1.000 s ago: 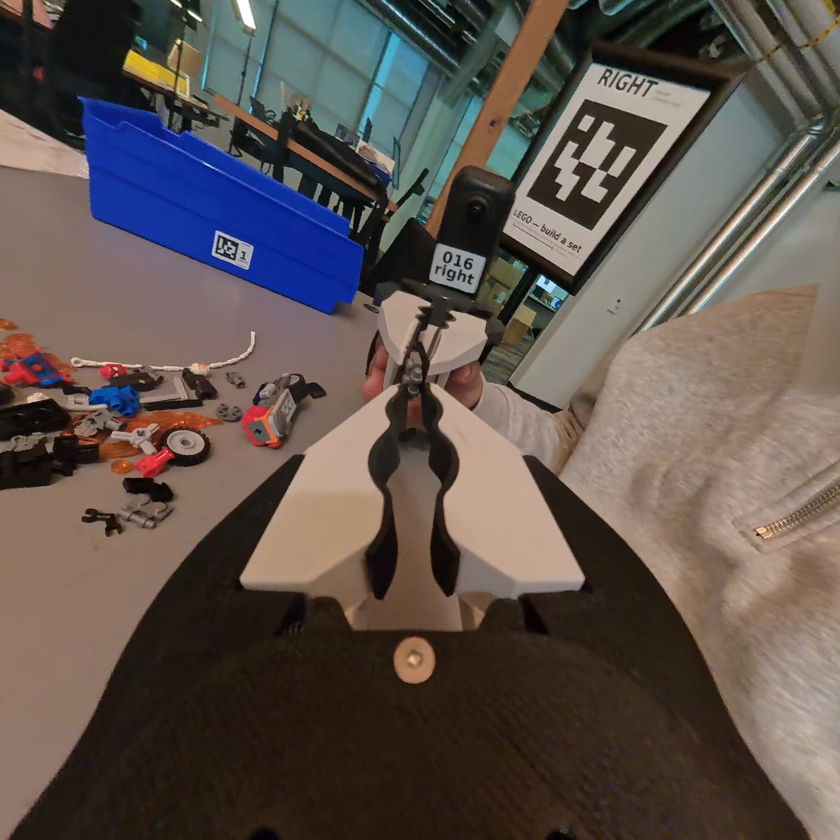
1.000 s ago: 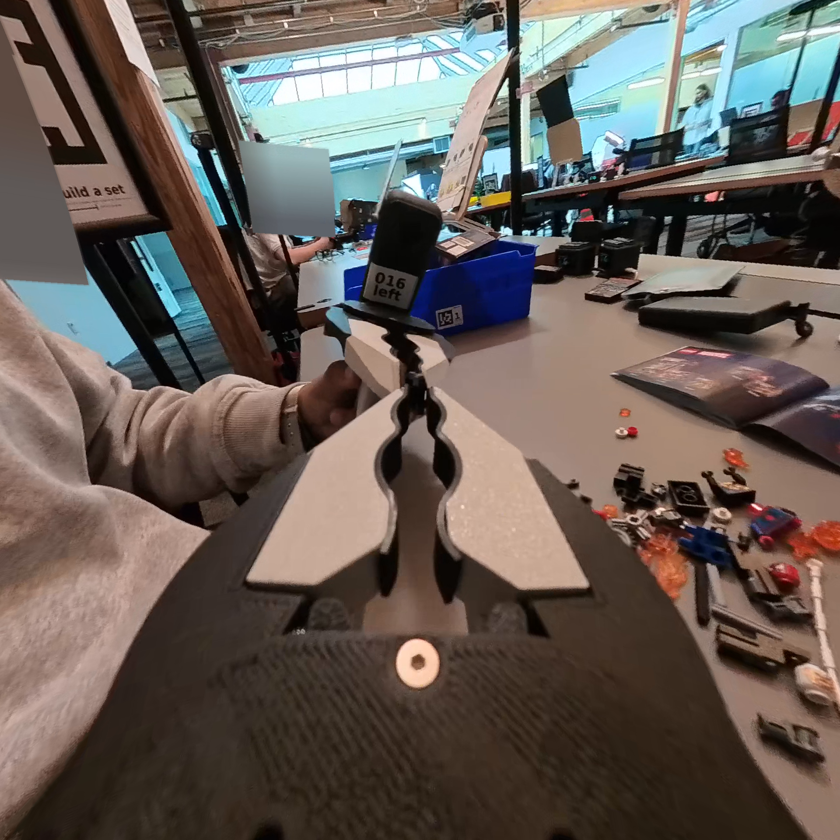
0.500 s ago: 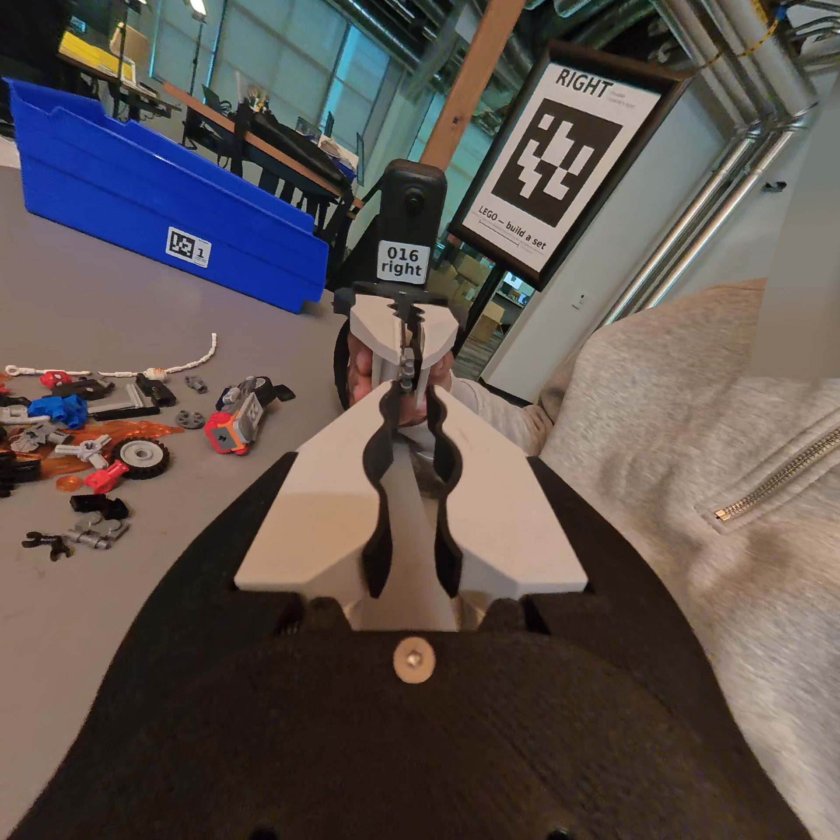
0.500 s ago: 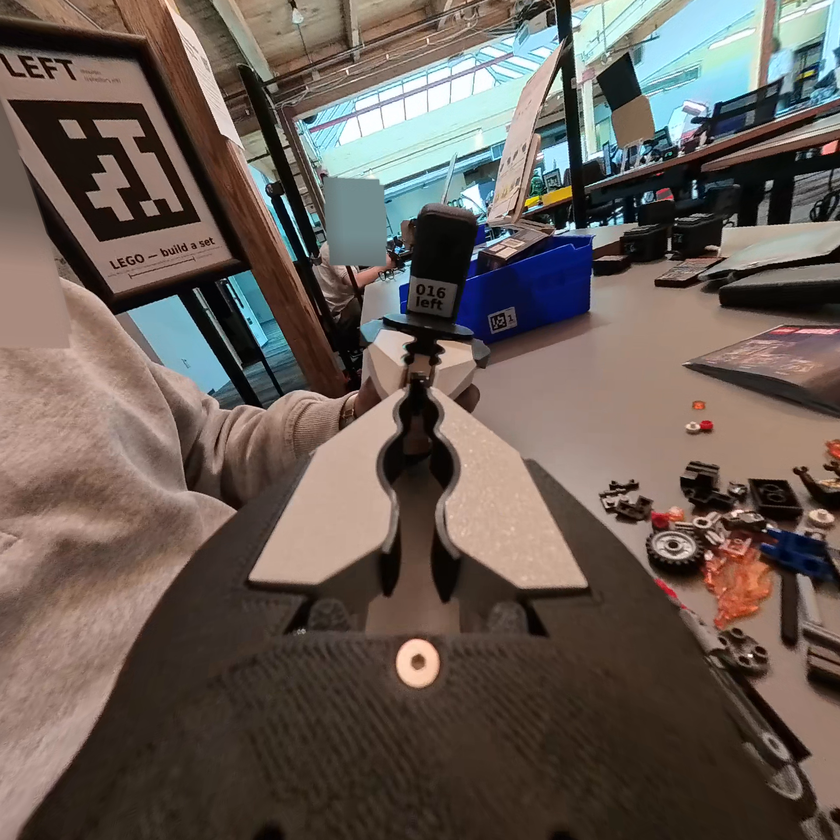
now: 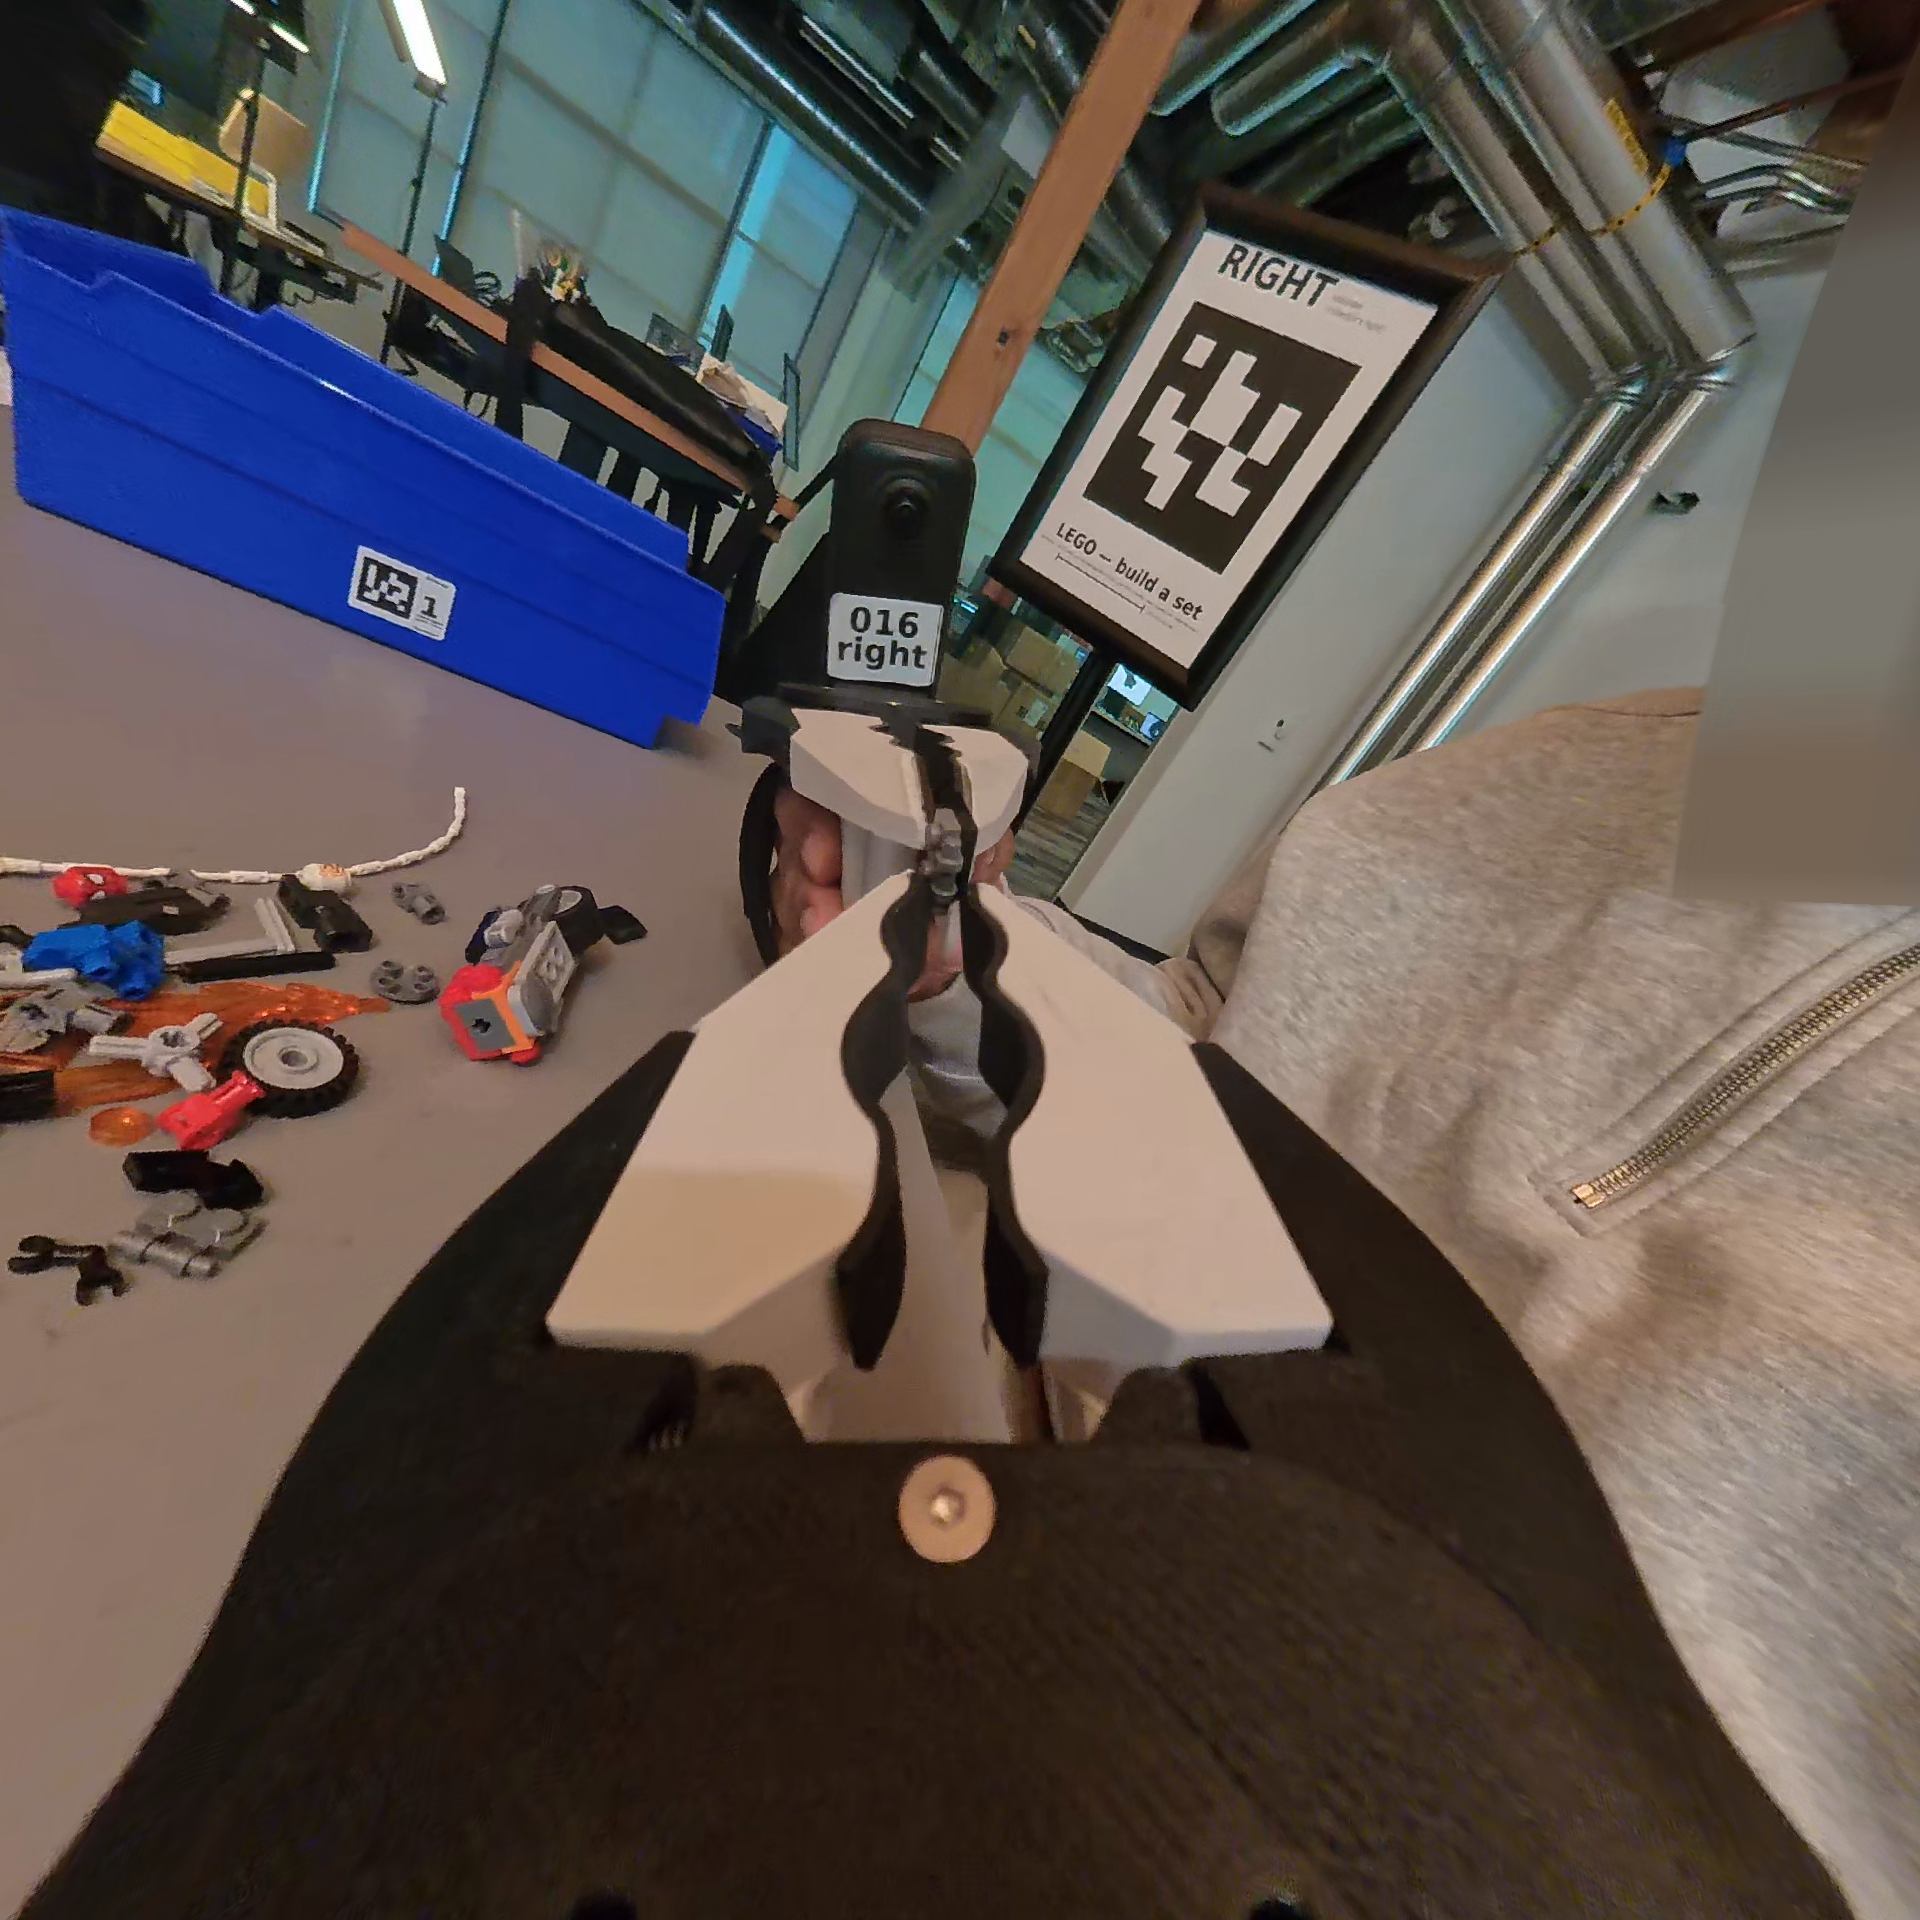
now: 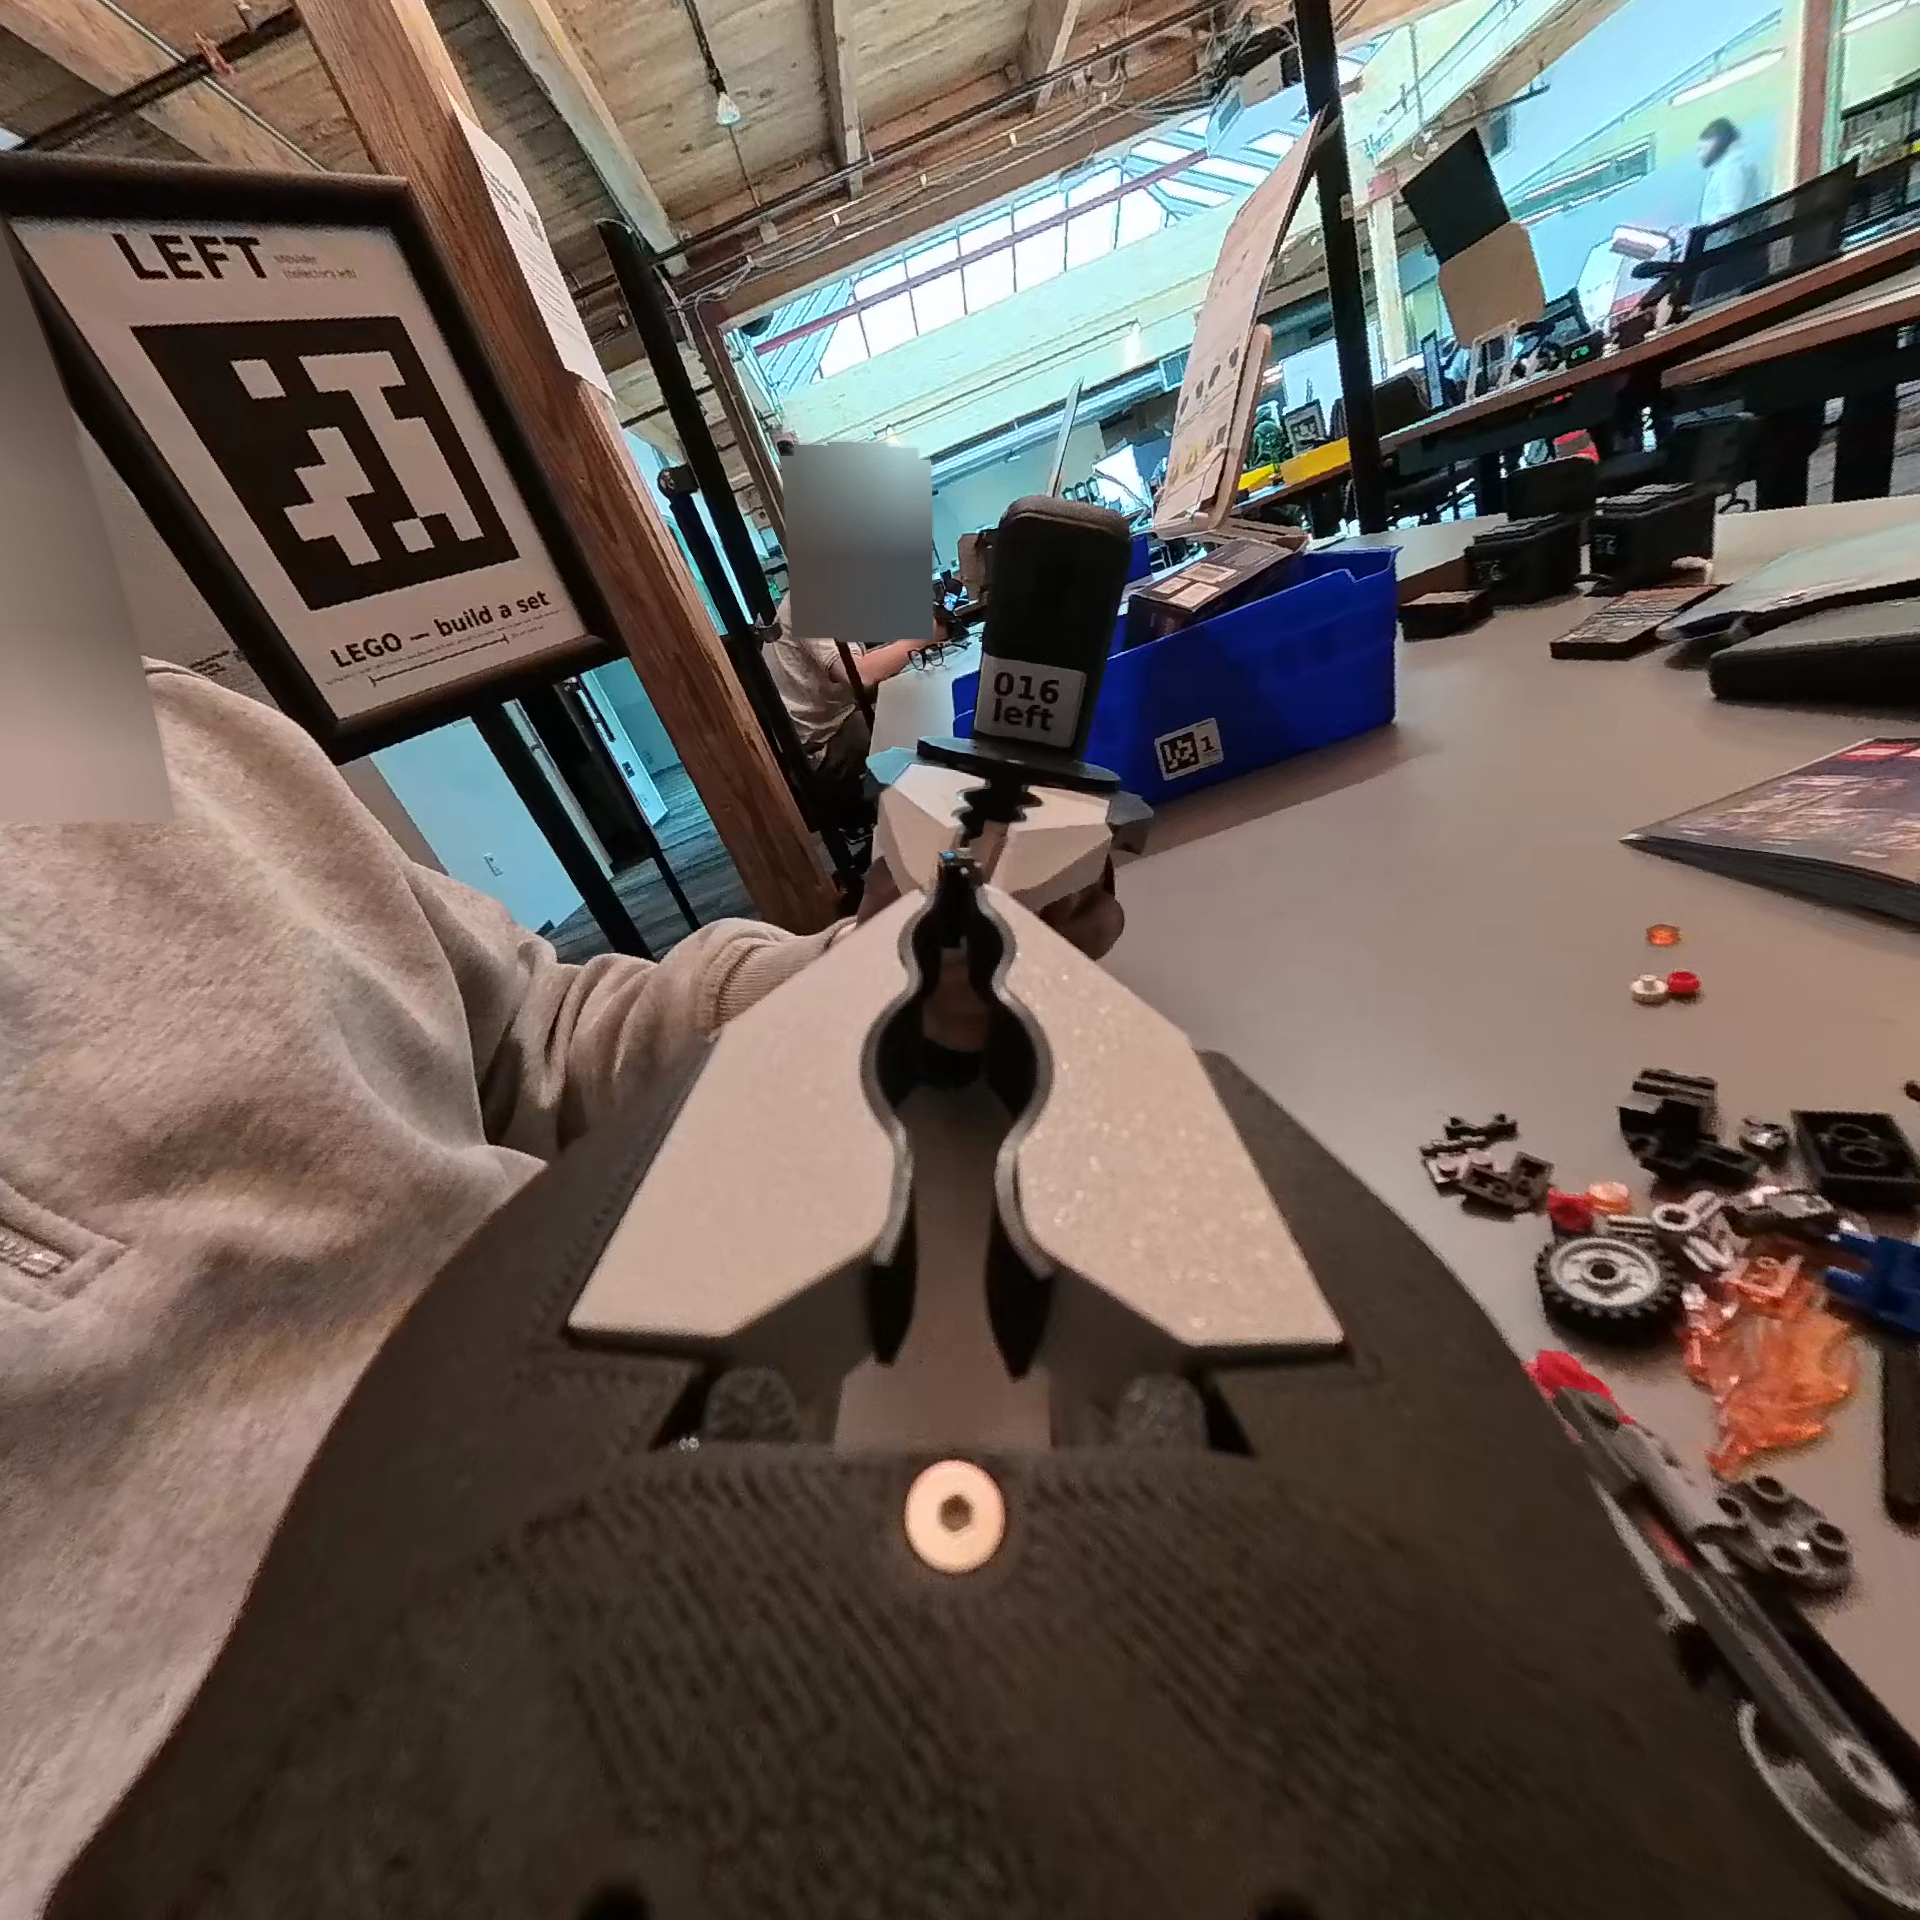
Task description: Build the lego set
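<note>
My left gripper (image 5: 940, 891) and my right gripper (image 6: 956, 902) point at each other, tip to tip, above the near edge of the grey table (image 5: 312, 1351). A small grey toy-brick piece (image 5: 945, 847) sits between the two sets of tips, and both grippers are shut on it, one at each end. In the right wrist view the piece (image 6: 953, 868) looks dark with a small blue spot. The right gripper (image 5: 951, 821) shows in the left wrist view, held by a hand. The left gripper (image 6: 977, 831) shows in the right wrist view.
Loose toy-brick parts lie on the table: a wheel (image 5: 296, 1060), a red, orange and grey sub-assembly (image 5: 499, 997), a white chain (image 5: 405, 857), orange translucent pieces (image 6: 1766, 1382). A blue bin (image 5: 312, 488) stands behind, a booklet (image 6: 1818, 831) farther off. A grey sweatshirt (image 5: 1558, 1143) is close by. The tips of both grippers are at nearly the same place.
Both grippers stay shut and tip to tip on the small piece. The pair has turned and tilted slightly, so the background has shifted and a framed sign has come into the right wrist view.
</note>
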A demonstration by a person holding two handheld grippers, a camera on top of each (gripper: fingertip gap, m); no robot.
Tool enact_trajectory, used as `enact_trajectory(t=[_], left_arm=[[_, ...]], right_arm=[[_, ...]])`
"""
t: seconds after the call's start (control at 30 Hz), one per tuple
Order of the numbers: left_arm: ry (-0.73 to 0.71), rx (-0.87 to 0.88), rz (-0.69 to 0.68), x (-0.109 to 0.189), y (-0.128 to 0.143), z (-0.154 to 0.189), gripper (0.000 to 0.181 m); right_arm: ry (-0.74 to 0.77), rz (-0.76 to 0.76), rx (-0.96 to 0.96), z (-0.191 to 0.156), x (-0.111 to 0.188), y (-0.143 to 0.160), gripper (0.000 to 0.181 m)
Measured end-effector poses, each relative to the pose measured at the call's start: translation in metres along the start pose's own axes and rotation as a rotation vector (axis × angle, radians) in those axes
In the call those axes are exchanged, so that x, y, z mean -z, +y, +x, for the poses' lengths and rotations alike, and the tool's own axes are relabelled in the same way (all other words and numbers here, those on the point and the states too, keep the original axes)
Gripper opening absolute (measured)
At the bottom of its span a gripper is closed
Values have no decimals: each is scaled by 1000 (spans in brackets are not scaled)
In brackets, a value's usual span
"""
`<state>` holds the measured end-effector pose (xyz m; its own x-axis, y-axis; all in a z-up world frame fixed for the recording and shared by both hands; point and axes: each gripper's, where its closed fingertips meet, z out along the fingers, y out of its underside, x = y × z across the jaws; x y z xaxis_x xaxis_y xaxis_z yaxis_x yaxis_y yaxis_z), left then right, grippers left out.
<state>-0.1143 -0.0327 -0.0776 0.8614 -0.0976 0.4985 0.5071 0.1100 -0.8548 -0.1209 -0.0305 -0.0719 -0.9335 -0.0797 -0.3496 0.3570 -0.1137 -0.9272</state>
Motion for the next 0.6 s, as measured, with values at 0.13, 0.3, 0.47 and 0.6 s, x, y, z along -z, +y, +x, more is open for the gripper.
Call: enact_trajectory(t=[0.13, 0.3, 0.47, 0.6], left_arm=[[-7, -9, 13, 1, -2, -1, 3], [-21, -22, 26, 3, -5, -2, 2], [-19, 12, 8, 4, -2, -4, 1], [-64, 26, -11, 6, 1, -13, 0]], right_arm=[[3, -2, -6, 1, 0, 0, 1], [5, 6, -26, 3, -2, 2, 1], [21, -19, -5, 4, -3, 5, 1], [48, -35, 11, 8, -4, 9, 2]])
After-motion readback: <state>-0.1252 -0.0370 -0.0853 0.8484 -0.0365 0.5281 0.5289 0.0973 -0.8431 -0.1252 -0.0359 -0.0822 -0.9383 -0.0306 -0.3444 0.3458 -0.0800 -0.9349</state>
